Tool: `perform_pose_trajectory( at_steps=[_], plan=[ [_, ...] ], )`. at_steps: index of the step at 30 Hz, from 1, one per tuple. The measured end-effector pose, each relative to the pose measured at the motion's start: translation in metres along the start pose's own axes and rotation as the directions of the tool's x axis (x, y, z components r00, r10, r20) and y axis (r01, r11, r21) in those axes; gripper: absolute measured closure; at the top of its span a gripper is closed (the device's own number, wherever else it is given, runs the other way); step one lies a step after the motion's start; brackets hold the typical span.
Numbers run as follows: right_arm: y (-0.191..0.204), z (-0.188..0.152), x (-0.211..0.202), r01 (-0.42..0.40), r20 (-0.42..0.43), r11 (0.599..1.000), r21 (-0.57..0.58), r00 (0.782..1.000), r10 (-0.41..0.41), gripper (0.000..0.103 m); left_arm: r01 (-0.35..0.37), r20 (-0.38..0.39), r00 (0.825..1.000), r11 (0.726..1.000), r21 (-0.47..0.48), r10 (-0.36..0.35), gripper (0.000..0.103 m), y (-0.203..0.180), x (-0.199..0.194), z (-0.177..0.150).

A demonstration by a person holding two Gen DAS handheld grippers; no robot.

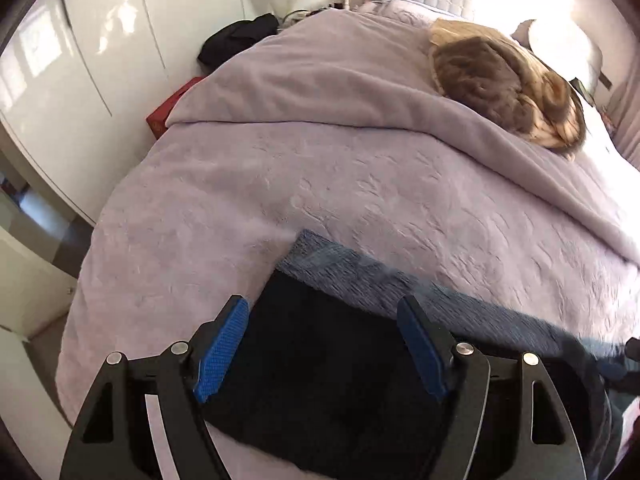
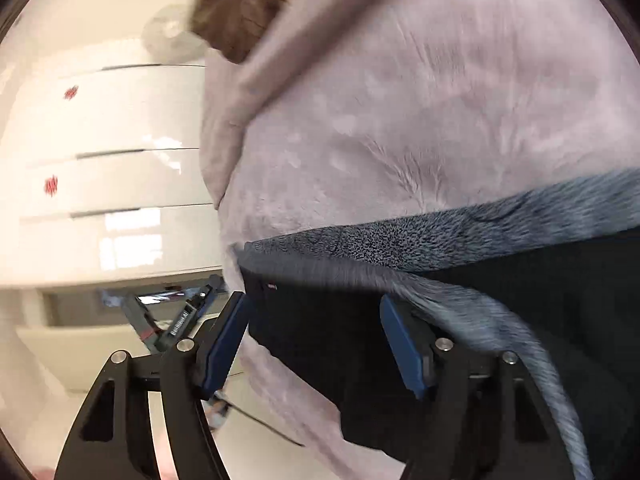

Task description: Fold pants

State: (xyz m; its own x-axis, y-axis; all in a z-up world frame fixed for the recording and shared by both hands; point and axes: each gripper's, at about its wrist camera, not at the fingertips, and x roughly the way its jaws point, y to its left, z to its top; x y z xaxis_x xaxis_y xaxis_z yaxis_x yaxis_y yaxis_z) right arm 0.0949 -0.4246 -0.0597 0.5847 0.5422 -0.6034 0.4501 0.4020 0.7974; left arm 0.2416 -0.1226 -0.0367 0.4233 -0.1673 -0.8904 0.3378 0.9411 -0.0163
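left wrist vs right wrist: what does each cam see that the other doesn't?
Left wrist only: black bundle and red box beside the bed, plus white wardrobe doors.

Right wrist only: white drawer fronts with red marks, and the other gripper past the bed edge.

Both: dark pants with fuzzy grey-blue lining on the lilac plush blanket, brown furry heap, and each camera's own open blue-padded gripper.

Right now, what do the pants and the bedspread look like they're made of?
Pants: dark, matte outer fabric with a fuzzy blue-grey fleece-like lining, seen where the edge turns back. Bedspread: lilac plush, likely fleece or velvet, with a soft nap and embossed swirls.
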Motion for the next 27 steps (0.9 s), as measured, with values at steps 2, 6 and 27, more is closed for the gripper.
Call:
perform_pose_trajectory(
  at_steps=[2, 6, 27],
  plan=[
    [0.005, -0.013, -0.008, 0.063, -0.016, 0.995, -0.080, 0.998, -0.064, 0.042, 0.038, -0.044, 0.998, 0.999, 0.039, -0.036, 0.025, -0.019, 0.002, -0.014],
    [-0.012, -0.022, -0.016, 0.098, -0.031, 0.990, -0.102, 0.994, -0.102, 0.048, 0.095, -0.153, 0.985, 0.988, 0.122, -0.076, 0.025, -0.083, 0.014, -0.050],
    [-0.235, -0.290, -0.296, 0.194, 0.326, 0.809, 0.556, 0.844, -0.426, 0.044, 0.542, -0.447, 0.811, 0.772, 0.332, -0.377, 0.025, -0.333, -0.012, -0.169]
  ],
)
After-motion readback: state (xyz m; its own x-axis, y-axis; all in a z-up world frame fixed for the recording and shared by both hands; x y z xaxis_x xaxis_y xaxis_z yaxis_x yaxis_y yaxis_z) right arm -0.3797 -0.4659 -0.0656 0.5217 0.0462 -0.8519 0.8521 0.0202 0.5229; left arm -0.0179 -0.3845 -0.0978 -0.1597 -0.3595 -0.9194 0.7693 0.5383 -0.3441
